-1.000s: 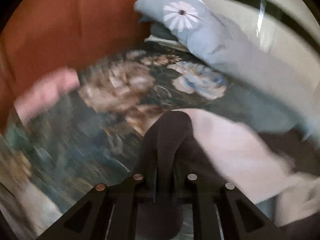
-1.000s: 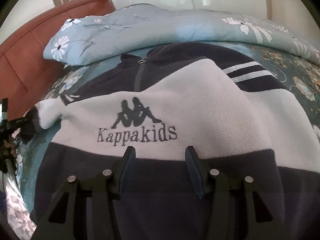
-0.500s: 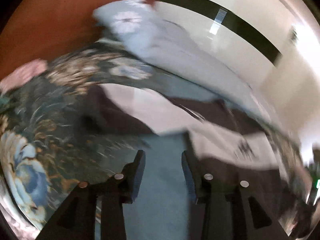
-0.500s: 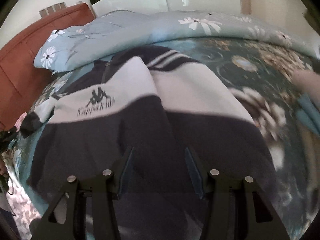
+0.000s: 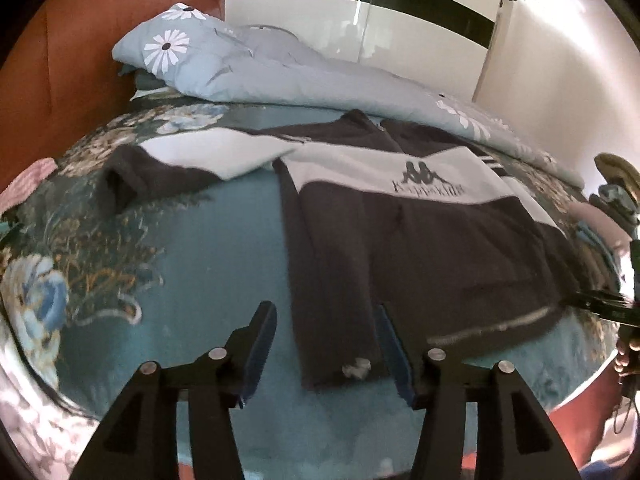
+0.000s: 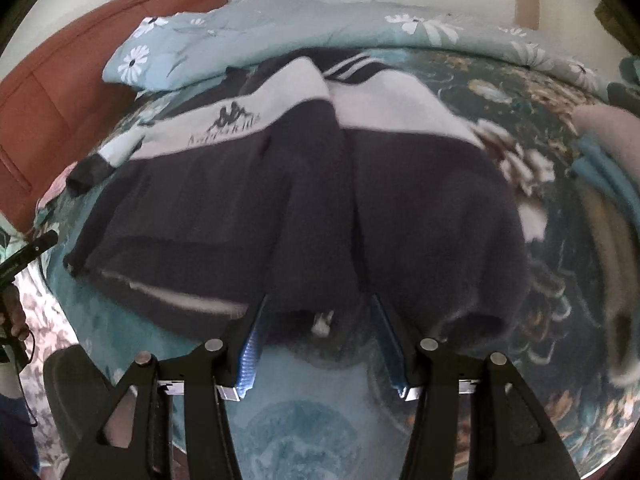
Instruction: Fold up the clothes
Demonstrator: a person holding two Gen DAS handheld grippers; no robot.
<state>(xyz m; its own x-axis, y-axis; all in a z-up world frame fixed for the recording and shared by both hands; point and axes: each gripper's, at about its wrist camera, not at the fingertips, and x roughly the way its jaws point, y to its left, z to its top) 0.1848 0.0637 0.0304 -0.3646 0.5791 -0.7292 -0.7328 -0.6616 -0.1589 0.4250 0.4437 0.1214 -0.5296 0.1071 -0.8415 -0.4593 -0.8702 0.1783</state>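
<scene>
A dark navy and white fleece jacket (image 5: 420, 232) with a chest logo lies flat on the floral bedspread (image 5: 180, 248). One sleeve (image 5: 160, 168) stretches out to the left. My left gripper (image 5: 324, 320) hovers over the jacket's near hem corner. Its jaws are opening, and the pads press on nothing. In the right wrist view the jacket (image 6: 240, 208) has its other sleeve folded down over the front. My right gripper (image 6: 318, 312) stands open just above the hem, where that sleeve's cuff (image 6: 320, 320) shows between the fingers.
A light blue daisy quilt (image 5: 280, 76) is bunched along the far side, before a brown headboard (image 5: 60, 60) and a white wardrobe (image 5: 360, 20). Folded pink and blue clothes (image 6: 600, 148) lie at the right. A pink item (image 5: 32, 180) sits at the left edge.
My left gripper let go of the dark sleeve cuff, opened, and swung over to the jacket's hem. My right gripper drew back from the chest logo to the hem, still open.
</scene>
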